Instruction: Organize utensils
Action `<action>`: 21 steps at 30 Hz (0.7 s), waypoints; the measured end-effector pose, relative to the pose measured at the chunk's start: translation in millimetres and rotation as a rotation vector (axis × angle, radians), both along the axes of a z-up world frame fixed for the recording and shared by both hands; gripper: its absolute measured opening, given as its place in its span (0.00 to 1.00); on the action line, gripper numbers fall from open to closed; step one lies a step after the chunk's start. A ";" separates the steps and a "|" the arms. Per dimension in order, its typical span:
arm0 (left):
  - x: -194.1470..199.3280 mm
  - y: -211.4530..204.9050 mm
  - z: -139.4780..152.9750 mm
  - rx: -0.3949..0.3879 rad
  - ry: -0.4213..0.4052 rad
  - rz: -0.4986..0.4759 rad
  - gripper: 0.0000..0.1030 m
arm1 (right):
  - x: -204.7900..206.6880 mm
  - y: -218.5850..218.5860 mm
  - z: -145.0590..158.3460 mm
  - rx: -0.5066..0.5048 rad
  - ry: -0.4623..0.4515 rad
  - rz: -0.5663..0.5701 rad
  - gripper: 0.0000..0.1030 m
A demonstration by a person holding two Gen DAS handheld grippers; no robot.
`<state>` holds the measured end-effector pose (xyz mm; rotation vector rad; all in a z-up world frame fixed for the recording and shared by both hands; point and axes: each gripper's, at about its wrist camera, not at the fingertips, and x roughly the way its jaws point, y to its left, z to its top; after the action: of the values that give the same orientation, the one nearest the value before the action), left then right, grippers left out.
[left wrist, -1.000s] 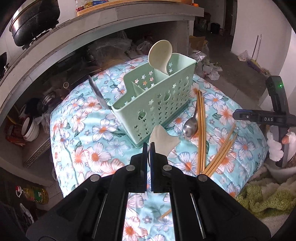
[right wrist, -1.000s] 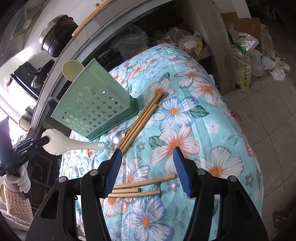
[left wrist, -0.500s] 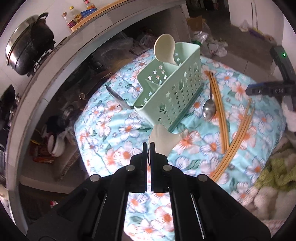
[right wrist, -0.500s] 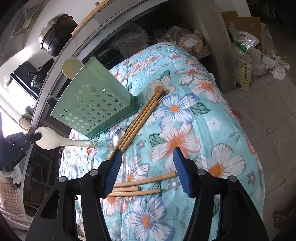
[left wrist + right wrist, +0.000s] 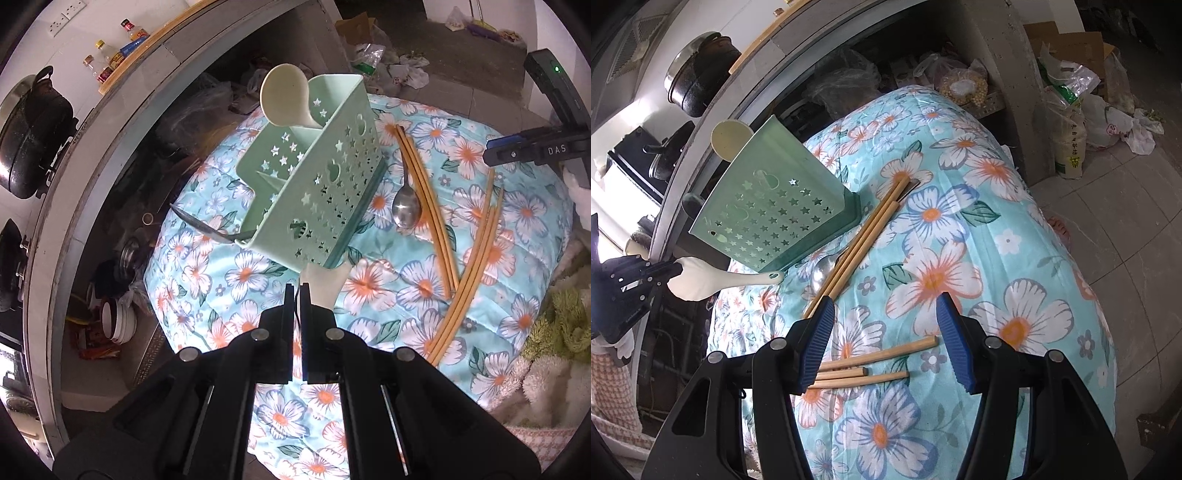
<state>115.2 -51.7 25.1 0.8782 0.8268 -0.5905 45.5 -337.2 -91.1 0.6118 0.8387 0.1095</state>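
A mint green star-cut utensil caddy [image 5: 317, 173] stands on the floral cloth [image 5: 406, 266], with a cream spoon [image 5: 284, 96] sticking up from it. My left gripper [image 5: 297, 291] is shut on the bowl of a white rice spoon [image 5: 325, 284], held in the air just in front of the caddy; the right wrist view shows that spoon [image 5: 713, 282] with its handle pointing at the caddy [image 5: 775, 206]. My right gripper [image 5: 886, 343] is open and empty above three short chopsticks [image 5: 871, 365]. A metal spoon [image 5: 406, 210] and long chopsticks [image 5: 424, 206] lie right of the caddy.
A dark metal utensil [image 5: 207, 227] lies at the caddy's left side. More chopsticks [image 5: 472, 266] lie near the cloth's right edge. A concrete counter [image 5: 110, 122] with pots curves behind. Bags and clutter cover the floor [image 5: 1089, 110] to the right.
My left gripper has risen and pulled back with the rice spoon, so the caddy looks smaller and farther. The right gripper has stayed in place, open.
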 end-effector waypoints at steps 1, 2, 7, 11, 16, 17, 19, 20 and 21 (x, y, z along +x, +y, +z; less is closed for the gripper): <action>0.5 -0.4 -0.4 -0.004 0.001 0.003 0.02 | 0.2 -0.1 -0.9 0.003 0.000 0.000 0.55; 1.0 -0.6 -0.4 -0.012 0.001 0.007 0.02 | 0.4 0.4 -1.4 0.005 0.002 0.001 0.55; 4.5 -1.6 -2.0 -0.055 0.011 0.032 0.03 | 2.1 3.0 -3.2 0.006 0.007 0.015 0.55; 5.6 -3.0 -1.7 -0.096 0.011 0.044 0.03 | 2.0 3.0 -2.6 0.006 0.005 0.014 0.55; 10.3 -3.8 -1.7 -0.167 0.022 0.068 0.04 | 2.2 3.5 -3.0 0.005 0.009 0.011 0.55; 11.2 -3.8 -2.6 -0.177 0.024 0.073 0.04 | 2.1 3.8 -2.7 0.004 0.009 0.012 0.55; 13.2 -3.7 -4.6 -0.200 0.028 0.084 0.04 | 1.9 4.0 -2.6 0.001 0.010 0.012 0.55; 14.3 -3.3 -5.3 -0.214 0.030 0.089 0.05 | 2.0 4.1 -2.6 0.001 0.012 0.012 0.55; 14.6 -2.9 -5.5 -0.227 0.031 0.092 0.05 | 2.1 4.2 -2.6 0.001 0.013 0.012 0.55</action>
<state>129.7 -54.6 19.6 0.6222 0.8057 -0.6053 47.5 -332.9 -93.7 0.6091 0.8545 0.1169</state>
